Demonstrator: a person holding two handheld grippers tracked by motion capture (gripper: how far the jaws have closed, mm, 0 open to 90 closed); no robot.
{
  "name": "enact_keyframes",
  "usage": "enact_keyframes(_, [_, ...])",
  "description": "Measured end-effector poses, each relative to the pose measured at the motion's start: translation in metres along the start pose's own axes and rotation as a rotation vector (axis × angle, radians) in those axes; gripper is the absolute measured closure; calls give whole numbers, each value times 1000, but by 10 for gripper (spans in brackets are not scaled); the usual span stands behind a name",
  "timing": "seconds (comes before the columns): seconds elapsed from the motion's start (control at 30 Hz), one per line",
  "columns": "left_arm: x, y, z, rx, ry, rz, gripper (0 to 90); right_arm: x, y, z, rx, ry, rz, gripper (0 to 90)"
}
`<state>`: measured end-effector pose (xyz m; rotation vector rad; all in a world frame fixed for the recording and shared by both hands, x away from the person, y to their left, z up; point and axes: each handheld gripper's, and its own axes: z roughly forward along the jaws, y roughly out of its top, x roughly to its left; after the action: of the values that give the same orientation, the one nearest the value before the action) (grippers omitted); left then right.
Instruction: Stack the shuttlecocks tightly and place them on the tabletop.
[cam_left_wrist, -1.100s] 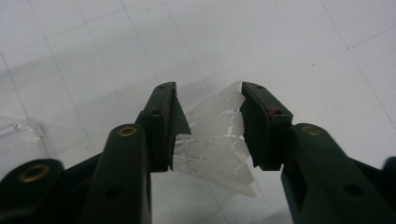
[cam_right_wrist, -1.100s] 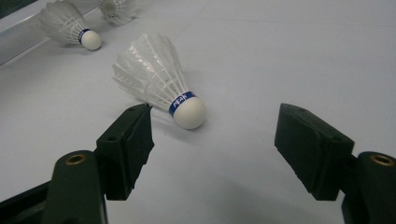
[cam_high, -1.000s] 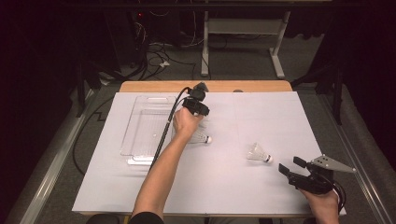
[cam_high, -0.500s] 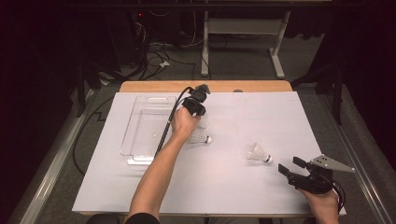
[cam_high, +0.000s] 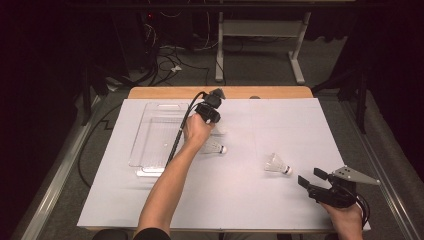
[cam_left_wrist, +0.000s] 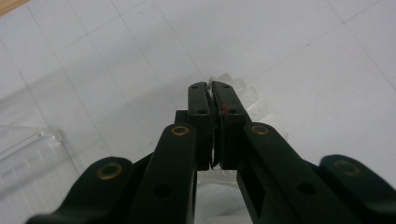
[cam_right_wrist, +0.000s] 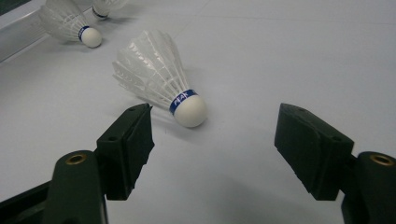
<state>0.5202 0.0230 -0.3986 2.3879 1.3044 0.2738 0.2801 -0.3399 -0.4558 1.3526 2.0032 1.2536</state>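
Observation:
Three white shuttlecocks lie on the white table sheet (cam_high: 280, 210). My left gripper (cam_left_wrist: 212, 88) points down at the table's far middle (cam_high: 214, 122), its jaws shut on the feather skirt of one shuttlecock (cam_left_wrist: 247, 100). A second shuttlecock (cam_high: 215, 147) lies just right of that hand's wrist, cork to the right. The third shuttlecock (cam_high: 276, 164) lies right of centre; in the right gripper view this shuttlecock (cam_right_wrist: 161, 77) rests just beyond the jaws, cork toward me. My right gripper (cam_high: 311, 178) sits low at the near right, open (cam_right_wrist: 215, 116) and holding nothing.
A clear plastic tray (cam_high: 150, 165) lies on the left part of the sheet, beside the left forearm. The wooden table edge (cam_high: 165, 93) shows at the far side. Cables and a metal stand sit on the floor beyond the table.

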Motion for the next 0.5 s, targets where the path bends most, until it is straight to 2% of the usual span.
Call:
enact_keyframes(0.27, [-11,5,3,-12,-22,11,870,0,0,0,0,4,-1,283])
enact_keyframes(0.37, [-14,7,4,-6,-21,24,868,0,0,0,1,2,-4,283])
enact_keyframes(0.5, [-16,8,6,-6,-20,22,866,0,0,0,-1,3,-5,283])
